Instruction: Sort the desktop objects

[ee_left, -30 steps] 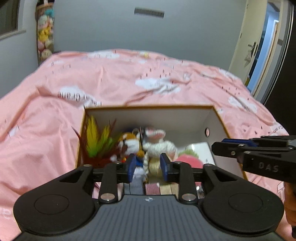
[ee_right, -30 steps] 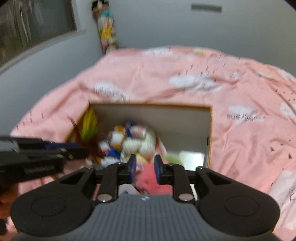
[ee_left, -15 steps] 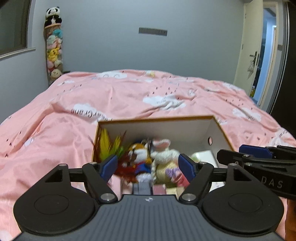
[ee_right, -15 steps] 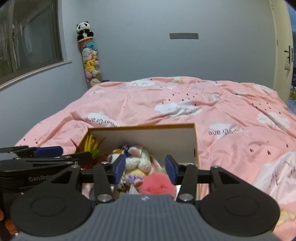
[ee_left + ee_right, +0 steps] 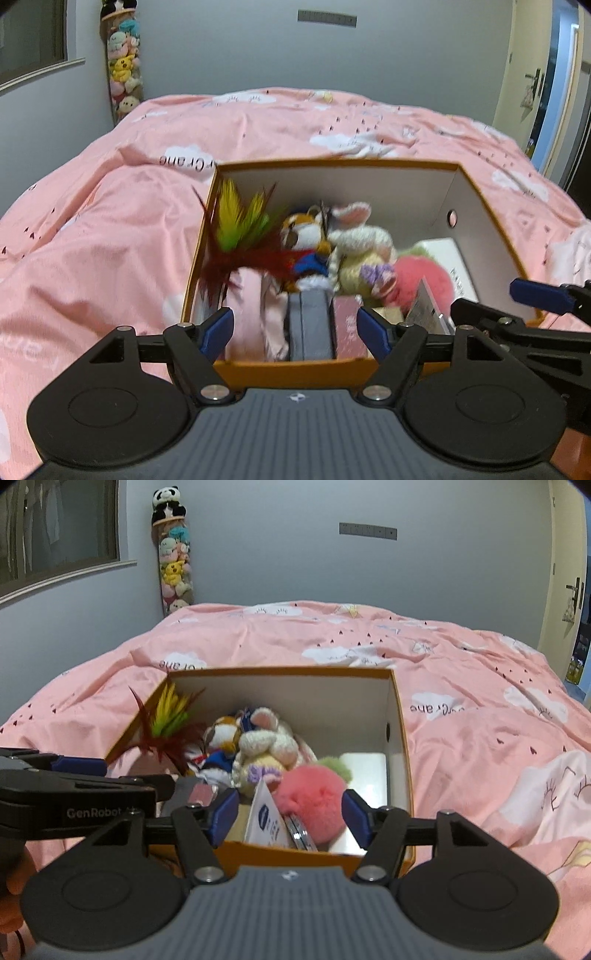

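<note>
An orange cardboard box (image 5: pixel 332 369) (image 5: pixel 400 716) sits on the pink bed. It holds a feather toy (image 5: pixel 236 229) (image 5: pixel 166 720), a fox plush (image 5: pixel 303 236) (image 5: pixel 221 734), a white rabbit plush (image 5: pixel 362 236) (image 5: pixel 266 738), a pink pompom (image 5: pixel 424 277) (image 5: pixel 314 794), a grey case (image 5: pixel 310 325) and a card (image 5: pixel 266 819). My left gripper (image 5: pixel 295 332) is open and empty above the box's near edge. My right gripper (image 5: pixel 288 812) is open and empty over the near right part, beside the pompom.
The pink cloud-print duvet (image 5: pixel 110 221) (image 5: pixel 480 720) surrounds the box. A hanging column of plush toys (image 5: pixel 173 565) stands at the back wall. A door (image 5: pixel 535 74) is at the right. Each gripper shows at the edge of the other's view.
Both grippers have opened wide from nearly shut and drawn back from inside the box to its near edge. The toys lie loose in the box.
</note>
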`<state>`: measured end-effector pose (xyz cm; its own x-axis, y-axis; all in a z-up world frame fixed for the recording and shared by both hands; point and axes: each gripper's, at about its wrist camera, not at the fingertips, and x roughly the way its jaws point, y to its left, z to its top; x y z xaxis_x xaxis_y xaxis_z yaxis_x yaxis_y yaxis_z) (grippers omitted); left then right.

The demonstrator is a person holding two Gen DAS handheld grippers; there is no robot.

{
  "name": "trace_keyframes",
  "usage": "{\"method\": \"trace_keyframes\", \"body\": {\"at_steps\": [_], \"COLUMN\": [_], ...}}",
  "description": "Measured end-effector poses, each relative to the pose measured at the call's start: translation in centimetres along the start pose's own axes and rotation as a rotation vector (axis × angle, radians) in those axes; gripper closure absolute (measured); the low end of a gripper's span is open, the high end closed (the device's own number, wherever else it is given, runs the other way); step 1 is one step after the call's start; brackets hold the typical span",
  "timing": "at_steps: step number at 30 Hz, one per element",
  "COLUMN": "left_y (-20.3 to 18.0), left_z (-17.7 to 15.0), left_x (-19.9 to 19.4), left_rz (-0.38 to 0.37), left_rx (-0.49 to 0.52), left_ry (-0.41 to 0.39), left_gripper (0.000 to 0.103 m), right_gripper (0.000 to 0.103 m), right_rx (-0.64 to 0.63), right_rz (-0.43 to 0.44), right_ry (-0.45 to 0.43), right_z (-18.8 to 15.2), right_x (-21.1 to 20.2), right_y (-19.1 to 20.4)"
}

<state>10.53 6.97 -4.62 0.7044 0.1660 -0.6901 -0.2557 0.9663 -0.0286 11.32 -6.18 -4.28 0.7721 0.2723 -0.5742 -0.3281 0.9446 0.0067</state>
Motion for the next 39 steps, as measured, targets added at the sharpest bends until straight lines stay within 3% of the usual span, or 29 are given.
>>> {"method": "trace_keyframes", "body": {"at_steps": [7,39], "left_y": [-0.2,-0.4], "left_z": [-0.5,-0.6], "left_x": [0.8,1.1], "left_rz": [0.003,0.012], "left_rx": [0.003,0.006], "left_ry": [0.037,0.048], "left_gripper": [0.016,0.016], "right_gripper": [0.036,0.035], "right_rx": [0.008,0.008], "right_rz": [-0.006,0.0], "right_ry": [0.025,0.056], "right_z": [-0.9,-1.3], "right_x": [0.4,1.2], "right_y": [-0.2,-0.3]}}
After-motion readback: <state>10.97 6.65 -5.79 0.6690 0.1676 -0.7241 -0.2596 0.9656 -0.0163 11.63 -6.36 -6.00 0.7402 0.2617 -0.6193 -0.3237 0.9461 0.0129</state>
